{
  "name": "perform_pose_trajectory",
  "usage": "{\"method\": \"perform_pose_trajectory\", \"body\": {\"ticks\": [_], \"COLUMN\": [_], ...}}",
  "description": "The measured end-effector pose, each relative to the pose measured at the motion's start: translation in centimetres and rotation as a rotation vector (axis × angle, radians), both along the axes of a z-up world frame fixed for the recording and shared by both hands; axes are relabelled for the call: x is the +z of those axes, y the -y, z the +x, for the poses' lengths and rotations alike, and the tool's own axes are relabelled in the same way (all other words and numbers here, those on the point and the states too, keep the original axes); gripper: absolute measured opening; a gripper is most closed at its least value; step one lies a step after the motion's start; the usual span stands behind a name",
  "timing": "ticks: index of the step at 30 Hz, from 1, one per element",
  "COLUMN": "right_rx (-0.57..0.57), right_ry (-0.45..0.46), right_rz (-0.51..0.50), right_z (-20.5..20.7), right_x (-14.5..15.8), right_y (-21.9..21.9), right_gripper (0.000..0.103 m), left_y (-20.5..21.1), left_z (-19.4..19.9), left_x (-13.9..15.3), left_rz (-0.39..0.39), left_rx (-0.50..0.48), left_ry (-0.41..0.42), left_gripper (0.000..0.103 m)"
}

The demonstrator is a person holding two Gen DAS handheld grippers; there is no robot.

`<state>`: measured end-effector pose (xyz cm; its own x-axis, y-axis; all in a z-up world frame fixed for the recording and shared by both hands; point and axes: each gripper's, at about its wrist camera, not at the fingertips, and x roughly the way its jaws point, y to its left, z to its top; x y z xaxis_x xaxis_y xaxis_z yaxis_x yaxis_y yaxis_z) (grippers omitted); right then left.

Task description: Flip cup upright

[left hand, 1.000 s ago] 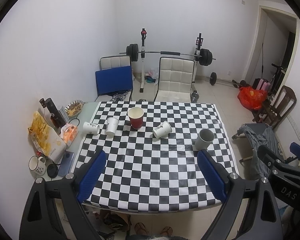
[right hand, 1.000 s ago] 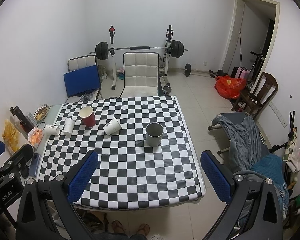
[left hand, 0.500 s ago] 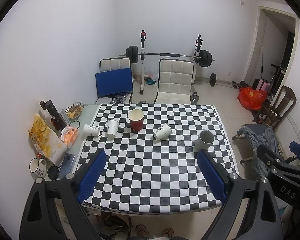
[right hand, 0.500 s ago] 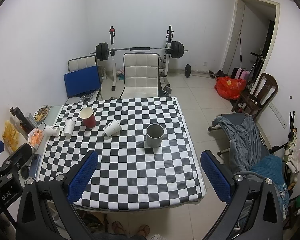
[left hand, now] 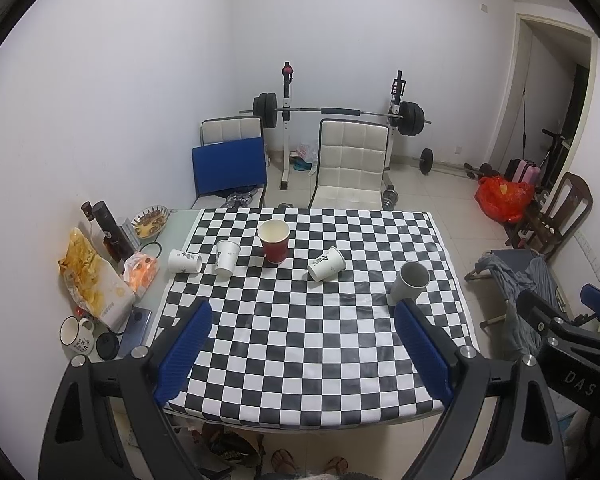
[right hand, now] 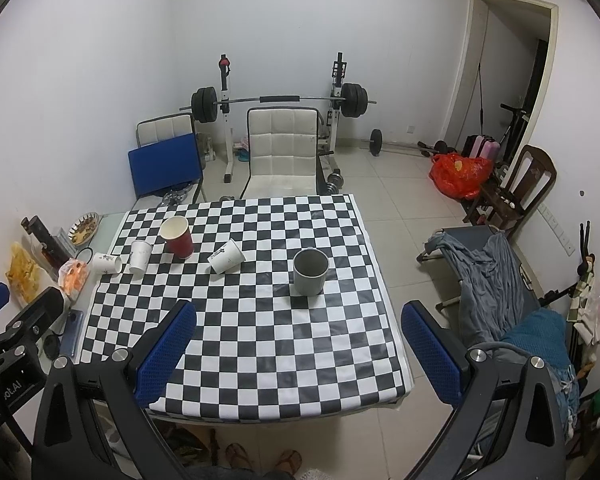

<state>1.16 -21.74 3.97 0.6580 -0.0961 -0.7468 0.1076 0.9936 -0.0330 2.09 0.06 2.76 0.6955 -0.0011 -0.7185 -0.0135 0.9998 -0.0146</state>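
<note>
A white paper cup (left hand: 326, 264) lies on its side near the middle of the checkered table (left hand: 300, 340); it also shows in the right wrist view (right hand: 226, 256). A second white cup (left hand: 184, 261) lies on its side at the table's left edge. A third white cup (left hand: 227, 258) stands upright beside it. A red cup (left hand: 274, 241) and a grey mug (left hand: 409, 280) stand upright. My left gripper (left hand: 303, 346) is open and empty, high above the near table edge. My right gripper (right hand: 299, 350) is open and empty, held likewise.
Snack bags (left hand: 94, 280), a dark bottle (left hand: 108, 230), a bowl (left hand: 152, 220), a white mug (left hand: 75, 334) and a phone (left hand: 136, 330) crowd the left side strip. Chairs (left hand: 350, 168) and a barbell rack (left hand: 336, 112) stand behind the table. A cot with clothes (right hand: 496, 276) is at the right.
Both grippers have drawn back and up a little, so the table and cups look slightly smaller. Nothing on the table has moved.
</note>
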Motion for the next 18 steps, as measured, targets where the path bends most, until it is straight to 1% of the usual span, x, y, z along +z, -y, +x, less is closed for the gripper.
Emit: {"method": "perform_pose_trajectory", "body": {"ticks": [18], "right_rx": [0.000], "right_ry": [0.005], "right_rz": [0.004], "right_z": [-0.50], "right_x": [0.32], "right_y": [-0.17], "right_gripper": [0.103], "left_y": [-0.15], "left_z": [-0.25], "left_x": [0.54], "left_rz": [0.005], "left_rx": [-0.001], "left_ry": [0.011], "left_gripper": [0.093]}}
